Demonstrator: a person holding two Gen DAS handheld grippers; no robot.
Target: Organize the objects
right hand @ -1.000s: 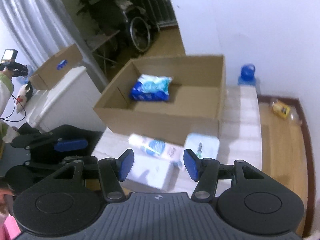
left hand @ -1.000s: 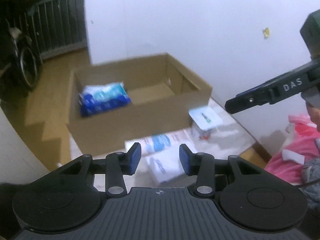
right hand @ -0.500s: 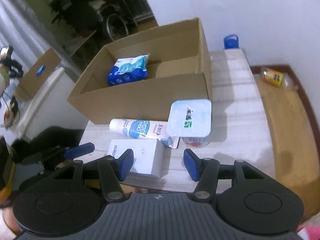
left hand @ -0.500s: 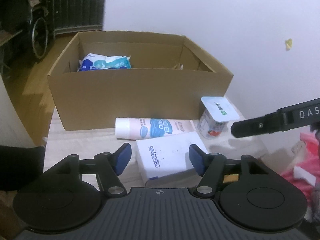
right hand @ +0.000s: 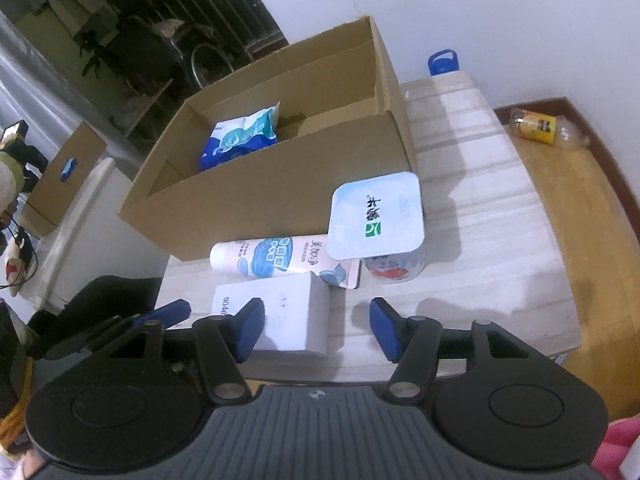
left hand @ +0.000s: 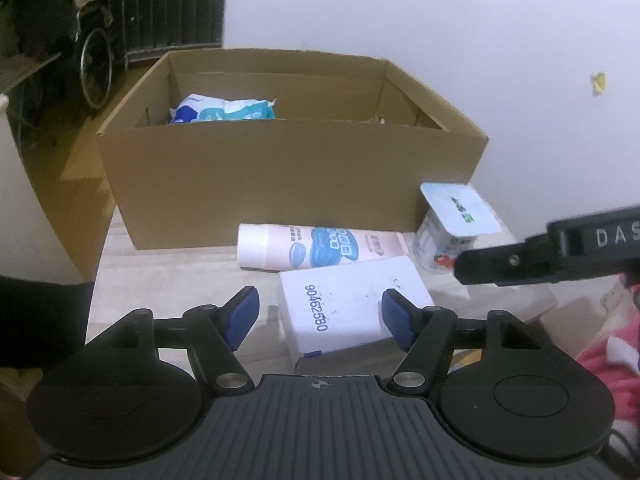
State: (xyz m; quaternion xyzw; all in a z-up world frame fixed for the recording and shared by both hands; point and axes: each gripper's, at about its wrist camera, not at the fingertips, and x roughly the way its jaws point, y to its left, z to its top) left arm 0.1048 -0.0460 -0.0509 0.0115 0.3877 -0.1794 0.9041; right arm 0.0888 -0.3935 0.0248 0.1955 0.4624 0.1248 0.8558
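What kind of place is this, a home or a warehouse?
Probably a room in a home, not a warehouse. A small wooden table stands against a white wall and carries a cardboard box, a yogurt cup and a tube. A wheelchair stands behind, by a dark railing.

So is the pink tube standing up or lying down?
Lying down: the tube rests on its side on the table, in front of the cardboard box.

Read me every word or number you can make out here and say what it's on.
"90462580": white box, on its top face.
"DAS": right gripper, side of its finger; cut off by the frame edge.
Print on the tube, yogurt cup lid and blue packet: too blurred to read.
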